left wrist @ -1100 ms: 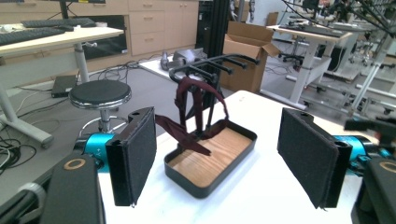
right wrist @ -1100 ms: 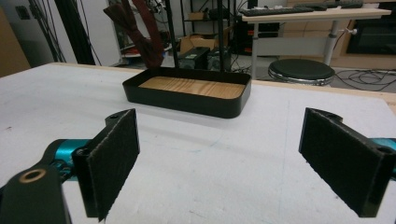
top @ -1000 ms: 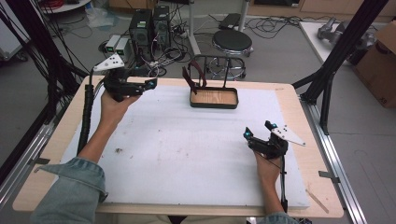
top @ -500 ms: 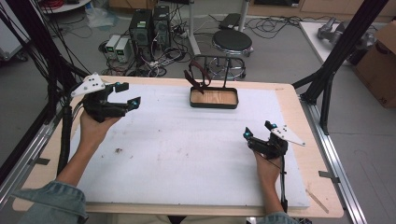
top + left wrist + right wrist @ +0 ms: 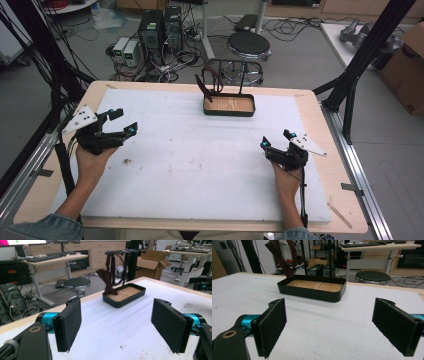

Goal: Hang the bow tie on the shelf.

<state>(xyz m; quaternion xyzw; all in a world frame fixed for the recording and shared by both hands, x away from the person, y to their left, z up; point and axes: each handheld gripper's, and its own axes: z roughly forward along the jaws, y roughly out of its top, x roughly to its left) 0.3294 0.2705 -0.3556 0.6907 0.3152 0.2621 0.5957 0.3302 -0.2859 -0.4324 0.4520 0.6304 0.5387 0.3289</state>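
While the white mat covers most of the wooden table, a black tray with a wood-grain floor sits on the mat at the far edge, and it serves as the landmark here. A dark red strap hangs from a black stand just behind the tray, its lower end touching the tray's left end. Beyond the tray, on the grey floor, stand a round black stool, computer boxes with tangled cables to its left, and a cardboard box far to the right. Dark specks dot the mat nearer than the tray.

The left gripper is well to the left of the tray and nearer the person, held above the mat on a raised hand, pointing across toward the tray; its jaws are spread wide with nothing between them. The right gripper lies low on the mat, nearer than the tray and to its right, the hand behind it; its jaws are also spread wide around bare mat, aimed at the tray
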